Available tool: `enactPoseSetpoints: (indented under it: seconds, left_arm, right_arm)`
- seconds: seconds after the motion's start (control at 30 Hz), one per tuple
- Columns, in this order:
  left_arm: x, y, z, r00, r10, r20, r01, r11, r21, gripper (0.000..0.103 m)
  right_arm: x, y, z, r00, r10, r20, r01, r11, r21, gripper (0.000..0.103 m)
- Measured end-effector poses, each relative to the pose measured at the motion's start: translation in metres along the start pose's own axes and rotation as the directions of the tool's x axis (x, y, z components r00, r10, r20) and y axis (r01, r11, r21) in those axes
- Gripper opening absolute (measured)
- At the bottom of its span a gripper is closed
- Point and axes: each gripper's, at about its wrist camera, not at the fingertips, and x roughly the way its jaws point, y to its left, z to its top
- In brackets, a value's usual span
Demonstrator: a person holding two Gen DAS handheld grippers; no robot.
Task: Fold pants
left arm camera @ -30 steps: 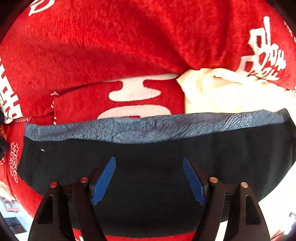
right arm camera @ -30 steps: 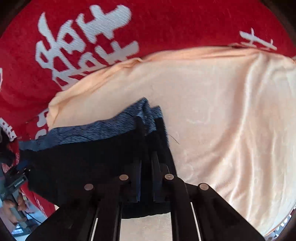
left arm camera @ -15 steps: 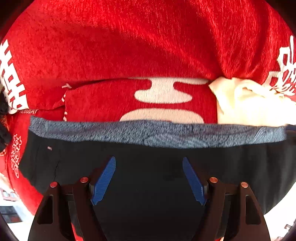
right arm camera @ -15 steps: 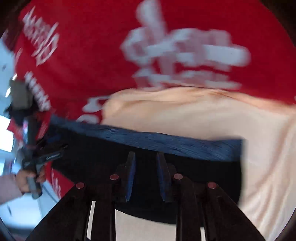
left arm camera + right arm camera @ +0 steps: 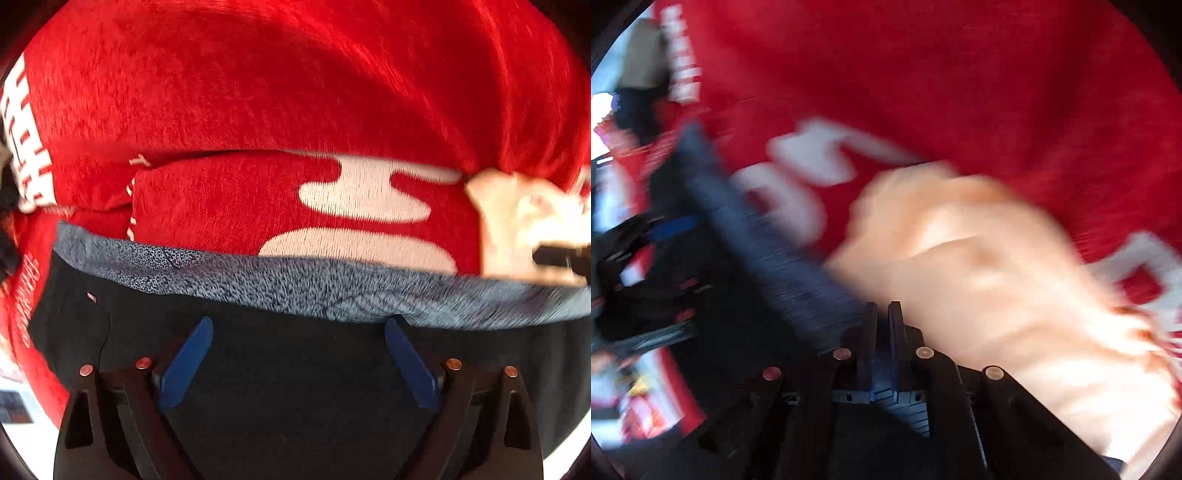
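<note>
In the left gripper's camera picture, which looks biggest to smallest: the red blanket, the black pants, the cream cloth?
1. Red blanket, filling most of the view.
2. Black pants, though nearness to the camera enlarges them.
3. Cream cloth, only a corner showing, so its true size is unclear.

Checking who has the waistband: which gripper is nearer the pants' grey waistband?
Right. The right gripper sits shut at the grey waistband end, apparently pinching it. The left gripper is open over the black pants fabric, its fingertips just short of the band.
</note>
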Motion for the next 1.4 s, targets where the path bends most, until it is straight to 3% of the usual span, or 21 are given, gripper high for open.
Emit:
enactPoseSetpoints:
  seconds: [0.07,0.1,0.13,0.23,0.3,0.33,0.37,0.43,0.47,0.5,0.53,0.57,0.73,0.83,0.87,0.93,1.0,1.03,1.13,1.23,1.4]
  left_arm:
    - [-0.016,0.001,0.003,0.998,-0.037,0.048,0.037,0.999,0.005,0.096]
    - [-0.018,-0.004,0.002,0.998,-0.048,0.046,0.047,0.998,0.034,0.096]
    - [-0.016,-0.009,0.001,0.998,-0.056,0.038,0.053,0.997,0.059,0.096]
    - [0.004,-0.038,-0.001,1.000,-0.015,0.014,0.013,0.989,0.145,0.096]
    - [0.017,-0.045,0.003,0.999,0.025,0.045,-0.031,0.990,0.139,0.099]
    - [0.022,-0.041,0.008,0.998,0.036,0.059,-0.042,0.995,0.091,0.099]
    - [0.029,-0.035,0.015,0.999,0.035,0.024,-0.036,0.999,0.041,0.099]
    - [0.030,-0.021,0.025,1.000,0.027,-0.013,-0.028,0.999,-0.047,0.099]
    - [0.027,-0.018,0.027,0.999,0.046,-0.018,-0.046,0.998,-0.046,0.099]
    - [0.020,-0.016,0.027,0.998,0.056,-0.008,-0.056,0.998,-0.031,0.099]
    - [0.012,-0.014,0.024,0.998,0.061,0.006,-0.061,0.998,-0.006,0.099]
    - [0.005,-0.013,0.021,0.998,0.068,0.014,-0.068,0.998,0.018,0.099]
    - [-0.021,0.007,-0.012,0.988,0.152,0.035,-0.155,0.982,0.112,0.099]
    - [-0.007,0.035,-0.032,0.976,0.214,-0.038,-0.211,0.975,0.076,0.099]
    - [0.001,0.043,-0.039,0.972,0.221,-0.074,-0.217,0.975,0.054,0.100]
    - [0.003,0.059,-0.049,0.984,0.169,-0.050,-0.171,0.985,-0.035,0.102]
    - [0.006,0.061,-0.051,0.986,0.156,-0.058,-0.159,0.986,-0.053,0.103]
    - [0.008,0.061,-0.051,0.986,0.155,-0.059,-0.158,0.986,-0.051,0.103]
    - [0.013,0.065,-0.053,0.986,0.158,-0.044,-0.159,0.987,-0.028,0.103]
    - [0.016,0.066,-0.052,0.987,0.150,-0.052,-0.152,0.988,-0.032,0.103]
    - [0.010,0.070,-0.051,0.989,0.119,-0.086,-0.125,0.990,-0.062,0.103]
  right_arm:
    - [-0.008,-0.013,0.000,0.996,0.086,0.026,-0.089,0.988,0.123,0.007]
    - [-0.020,-0.015,-0.009,0.983,0.174,0.065,-0.182,0.971,0.157,0.007]
    - [-0.029,-0.013,-0.017,0.976,0.202,0.078,-0.212,0.966,0.149,0.007]
    - [-0.042,-0.002,-0.048,0.976,0.208,0.071,-0.215,0.969,0.119,0.010]
    - [-0.032,0.000,-0.064,0.973,0.229,0.041,-0.232,0.961,0.149,0.010]
    - [-0.022,-0.002,-0.068,0.982,0.189,0.027,-0.191,0.967,0.168,0.009]
    - [-0.019,-0.001,-0.072,0.984,0.172,0.040,-0.177,0.967,0.185,0.009]
    - [-0.015,-0.020,-0.067,0.978,0.170,0.124,-0.198,0.943,0.267,0.003]
    - [-0.015,-0.031,-0.066,0.978,0.136,0.158,-0.181,0.930,0.320,0.003]
    - [-0.015,-0.045,-0.064,0.984,0.051,0.170,-0.115,0.913,0.392,0.004]
    - [-0.017,-0.052,-0.064,0.987,0.008,0.163,-0.078,0.899,0.431,0.012]
    - [-0.022,-0.065,-0.068,0.988,-0.027,0.155,-0.054,0.869,0.491,0.012]
    - [-0.075,-0.088,-0.123,0.960,0.065,0.272,-0.213,0.799,0.562,0.028]
    - [-0.111,-0.099,-0.179,0.941,0.058,0.334,-0.260,0.756,0.601,0.028]
    - [-0.121,-0.104,-0.208,0.937,0.034,0.348,-0.267,0.714,0.647,0.028]
    - [-0.123,-0.111,-0.246,0.930,0.028,0.367,-0.310,0.600,0.738,0.032]
    - [-0.120,-0.138,-0.290,0.922,0.046,0.385,-0.359,0.477,0.802,0.041]
    - [-0.115,-0.143,-0.303,0.921,0.049,0.385,-0.367,0.434,0.823,0.043]
    - [-0.092,-0.136,-0.318,0.903,0.069,0.423,-0.416,0.380,0.826,0.043]
    - [-0.091,-0.148,-0.328,0.865,0.066,0.497,-0.488,0.338,0.805,0.043]
    - [-0.082,-0.170,-0.346,0.779,0.069,0.624,-0.626,0.159,0.764,0.042]
